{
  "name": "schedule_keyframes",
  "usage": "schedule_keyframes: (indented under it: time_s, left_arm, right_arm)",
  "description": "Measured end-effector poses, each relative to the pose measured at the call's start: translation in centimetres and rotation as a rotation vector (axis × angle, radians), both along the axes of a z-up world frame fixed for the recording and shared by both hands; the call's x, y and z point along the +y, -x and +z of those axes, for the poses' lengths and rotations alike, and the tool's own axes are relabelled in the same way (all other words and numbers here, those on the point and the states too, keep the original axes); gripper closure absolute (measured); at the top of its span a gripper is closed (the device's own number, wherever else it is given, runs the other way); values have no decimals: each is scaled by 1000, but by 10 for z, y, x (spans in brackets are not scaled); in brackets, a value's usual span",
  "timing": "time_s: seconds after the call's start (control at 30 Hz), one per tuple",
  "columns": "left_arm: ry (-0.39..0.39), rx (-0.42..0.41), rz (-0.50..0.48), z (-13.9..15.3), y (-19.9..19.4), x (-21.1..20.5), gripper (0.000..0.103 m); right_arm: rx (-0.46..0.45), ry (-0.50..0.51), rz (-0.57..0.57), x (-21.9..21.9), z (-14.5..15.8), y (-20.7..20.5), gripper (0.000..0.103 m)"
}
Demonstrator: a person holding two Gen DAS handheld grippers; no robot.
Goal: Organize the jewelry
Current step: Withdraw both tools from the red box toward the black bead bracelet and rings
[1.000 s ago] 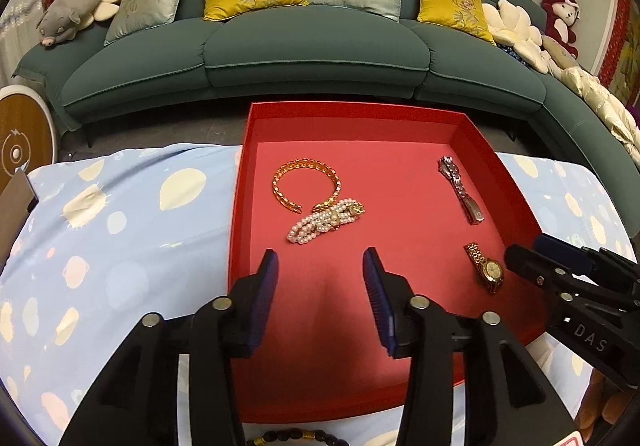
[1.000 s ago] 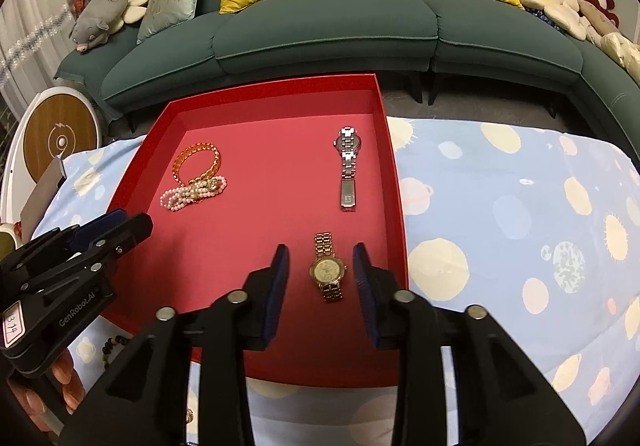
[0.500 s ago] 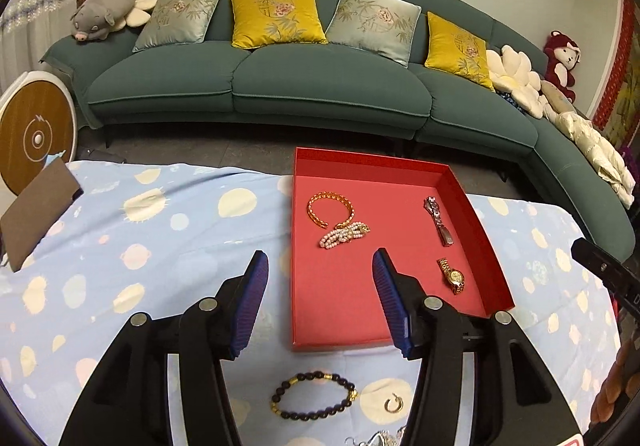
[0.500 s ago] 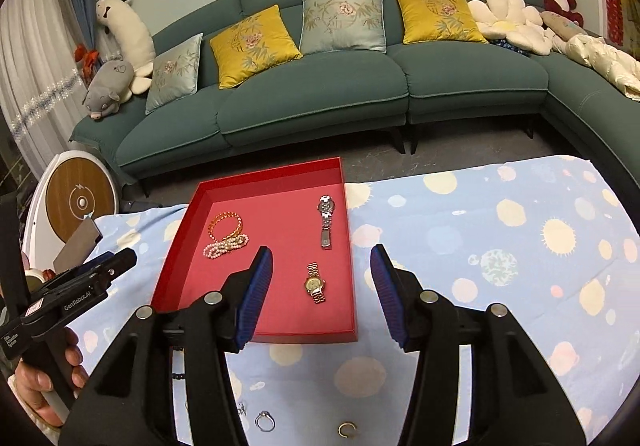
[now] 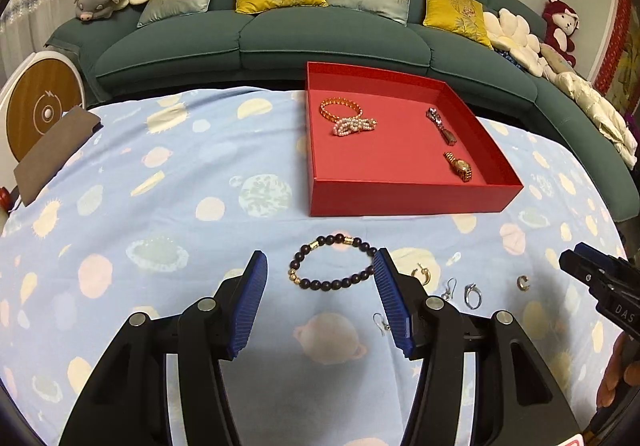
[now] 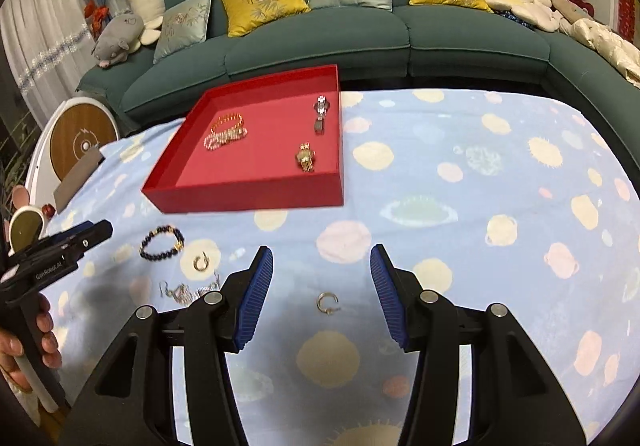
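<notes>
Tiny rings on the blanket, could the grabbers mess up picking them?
Maybe. The earrings and ring lie crowded together beside the left gripper, so its open fingers could catch two or push one away. The dark bead bracelet is floppy and might slip. The hoop lies flat on soft cloth, hard to pinch.

Tray [image 5: 412, 198] set on the table [image 5: 160, 166], toward the far edge, sofa [image 5: 320, 42] behind. Inside the tray: chain bracelet [image 5: 340, 108] and pearl strand [image 5: 354, 126] touching at far left; two watches [image 5: 442, 122] [image 5: 459, 166] along the right wall, one behind the other. Before the tray, on the table: beaded bracelet [image 5: 334, 262], then to its right several rings and earrings [image 5: 472, 294], near one another. Round hoop [image 6: 327, 303] lying apart, farther right.
</notes>
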State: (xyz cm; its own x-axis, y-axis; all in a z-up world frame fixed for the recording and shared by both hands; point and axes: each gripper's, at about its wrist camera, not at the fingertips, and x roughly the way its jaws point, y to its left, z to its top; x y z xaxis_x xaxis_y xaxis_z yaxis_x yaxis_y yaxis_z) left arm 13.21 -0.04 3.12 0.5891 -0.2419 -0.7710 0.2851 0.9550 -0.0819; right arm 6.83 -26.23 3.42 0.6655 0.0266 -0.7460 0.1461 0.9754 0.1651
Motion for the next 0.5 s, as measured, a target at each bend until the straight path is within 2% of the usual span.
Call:
schedule_keyframes:
  time_s: [0.1,0.27,0.5]
  left_arm:
    - [-6,-1,4,-9,2,4,50]
    - [7,32,-4,-22,1,10,50]
    - [-20,63,-23,-39,-2,7,50]
  right_arm:
    - [46,30,23,7,-19,5,54]
    - [72,41,34,8,-39,6,54]
    - [58,39,100,27,-41,-2,54]
